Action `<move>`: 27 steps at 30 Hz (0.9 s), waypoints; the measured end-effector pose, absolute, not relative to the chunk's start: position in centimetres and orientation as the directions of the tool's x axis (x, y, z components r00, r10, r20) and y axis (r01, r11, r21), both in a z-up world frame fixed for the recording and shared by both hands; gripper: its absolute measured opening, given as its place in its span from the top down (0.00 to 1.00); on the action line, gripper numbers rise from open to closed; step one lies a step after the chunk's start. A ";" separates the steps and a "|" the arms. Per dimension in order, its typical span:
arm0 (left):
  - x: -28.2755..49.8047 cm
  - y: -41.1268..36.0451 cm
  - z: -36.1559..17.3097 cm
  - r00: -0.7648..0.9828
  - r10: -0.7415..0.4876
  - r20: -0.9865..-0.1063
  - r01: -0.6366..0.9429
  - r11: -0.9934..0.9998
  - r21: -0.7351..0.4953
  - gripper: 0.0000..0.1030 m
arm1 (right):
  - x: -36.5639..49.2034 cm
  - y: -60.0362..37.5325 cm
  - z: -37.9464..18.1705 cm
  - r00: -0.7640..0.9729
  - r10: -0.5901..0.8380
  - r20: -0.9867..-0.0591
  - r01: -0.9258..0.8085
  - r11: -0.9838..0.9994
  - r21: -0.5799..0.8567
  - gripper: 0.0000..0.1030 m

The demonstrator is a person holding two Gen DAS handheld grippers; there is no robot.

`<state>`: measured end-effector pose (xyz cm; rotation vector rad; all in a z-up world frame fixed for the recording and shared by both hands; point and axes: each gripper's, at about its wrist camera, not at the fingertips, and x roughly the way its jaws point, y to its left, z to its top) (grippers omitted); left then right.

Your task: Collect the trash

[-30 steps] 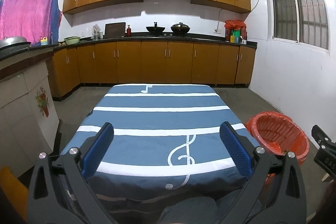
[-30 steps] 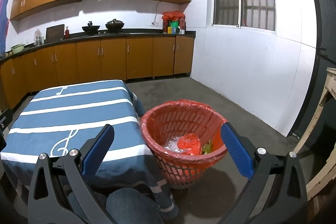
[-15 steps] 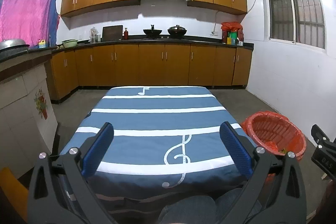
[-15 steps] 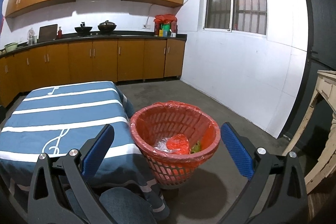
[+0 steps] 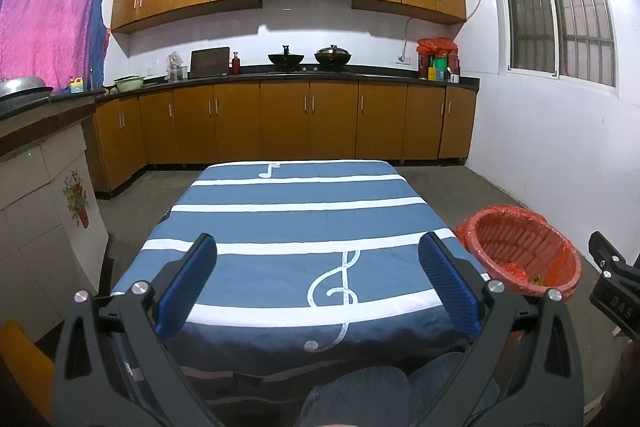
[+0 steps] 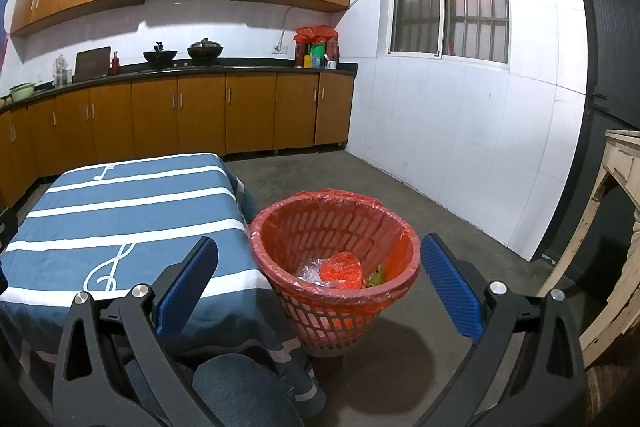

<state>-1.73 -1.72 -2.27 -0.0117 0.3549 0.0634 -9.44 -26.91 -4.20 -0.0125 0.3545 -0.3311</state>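
Note:
A red plastic basket (image 6: 336,255) lined with a red bag stands on the floor right of the table; it also shows in the left wrist view (image 5: 520,247). Inside lie a red wrapper (image 6: 342,267), clear plastic and something green. My right gripper (image 6: 318,283) is open and empty, held above and in front of the basket. My left gripper (image 5: 318,283) is open and empty over the near edge of the table with the blue striped cloth (image 5: 296,227). The right gripper's body (image 5: 612,291) shows at the right edge of the left wrist view.
Wooden kitchen cabinets (image 5: 312,123) and a dark counter with pots run along the back wall. A tiled counter (image 5: 36,195) stands left of the table. A pale wooden piece of furniture (image 6: 612,227) stands at the right. My knees (image 6: 240,387) are below the grippers.
Both grippers have drawn back and risen a little, so the table and the basket look smaller and farther. Both stay open and empty.

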 end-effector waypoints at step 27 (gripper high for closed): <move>-1.3 -1.8 -2.6 0.935 0.047 -0.352 -0.053 0.999 -0.008 0.04 | -9.0 -27.0 -4.5 0.880 -0.315 -0.356 0.314 0.947 -0.064 0.02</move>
